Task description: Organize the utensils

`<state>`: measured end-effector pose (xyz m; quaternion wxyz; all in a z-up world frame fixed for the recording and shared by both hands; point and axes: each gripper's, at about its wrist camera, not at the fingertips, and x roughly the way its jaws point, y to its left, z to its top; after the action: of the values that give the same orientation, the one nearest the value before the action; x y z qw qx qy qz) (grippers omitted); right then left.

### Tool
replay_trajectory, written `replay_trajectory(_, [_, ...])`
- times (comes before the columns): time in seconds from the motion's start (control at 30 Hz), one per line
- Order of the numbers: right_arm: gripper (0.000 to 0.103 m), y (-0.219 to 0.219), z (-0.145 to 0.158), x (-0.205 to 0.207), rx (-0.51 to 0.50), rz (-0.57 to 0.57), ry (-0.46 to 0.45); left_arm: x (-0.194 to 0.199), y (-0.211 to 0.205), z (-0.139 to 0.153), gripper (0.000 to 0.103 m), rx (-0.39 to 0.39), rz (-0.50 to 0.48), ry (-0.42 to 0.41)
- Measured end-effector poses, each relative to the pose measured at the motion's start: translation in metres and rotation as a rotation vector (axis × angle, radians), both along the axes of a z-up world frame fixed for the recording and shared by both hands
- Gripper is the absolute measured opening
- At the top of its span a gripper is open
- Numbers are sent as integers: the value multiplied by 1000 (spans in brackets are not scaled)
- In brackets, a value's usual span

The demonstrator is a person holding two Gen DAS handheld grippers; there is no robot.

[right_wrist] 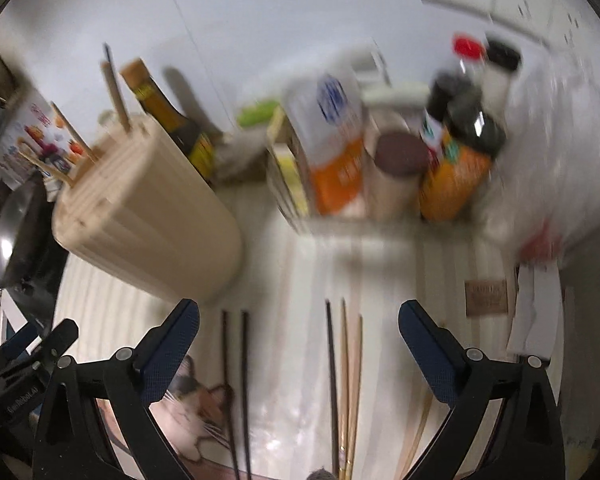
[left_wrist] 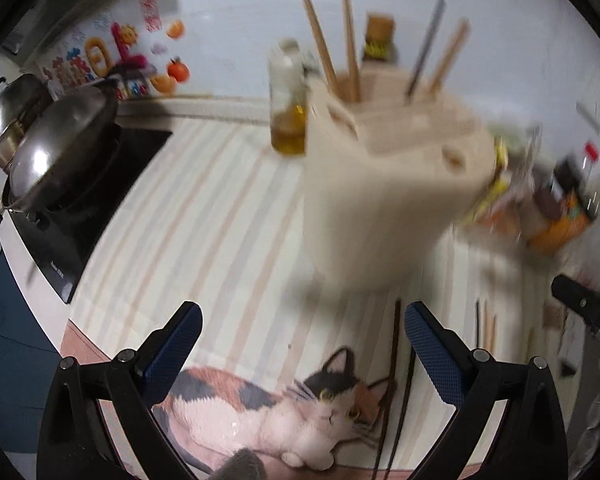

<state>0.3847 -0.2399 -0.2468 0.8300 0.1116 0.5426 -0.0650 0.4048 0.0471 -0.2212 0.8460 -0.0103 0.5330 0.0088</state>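
My left gripper [left_wrist: 303,330] has its jaws spread wide with nothing between them. Just below the gap lies the cat picture [left_wrist: 284,404] on the striped mat [left_wrist: 204,216]. 2 dark chopsticks [left_wrist: 396,376] lie flat on the mat, just inside my right-hand jaw. Straight ahead of the jaws stands the beige holder [left_wrist: 384,208], upright, with several chopsticks [left_wrist: 320,40] sticking out of its top. An oil bottle [left_wrist: 288,104] stands beyond it to the left.

My right gripper [right_wrist: 299,326] is also wide open and empty. Between its jaws, flat on the mat [right_wrist: 380,272], lie 2 dark chopsticks [right_wrist: 236,376] toward the left jaw and a dark one beside 2 pale chopsticks [right_wrist: 350,376] near the middle. The holder [right_wrist: 148,216] sits ahead and left of the left jaw. Farther ahead, blurred condiment bottles [right_wrist: 452,152] crowd against the wall.
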Motion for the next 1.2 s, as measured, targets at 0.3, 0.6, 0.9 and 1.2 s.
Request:
replay_trajectory(0.3, [30, -40, -76, -25, 207, -81, 119, -14, -48, -72, 100, 17, -123, 142])
replay_trajectory(0.6, [30, -38, -120, -18, 264, -60, 210, 6, -85, -125, 66, 22, -201, 249])
replay_trajectory(0.9, [27, -29, -149, -8, 153, -56, 271, 7, -100, -144, 12, 42, -255, 266])
replay_trajectory(1.2, [11, -8, -151, -9, 55, 0, 281, -2, -90, -143, 4, 45, -225, 263])
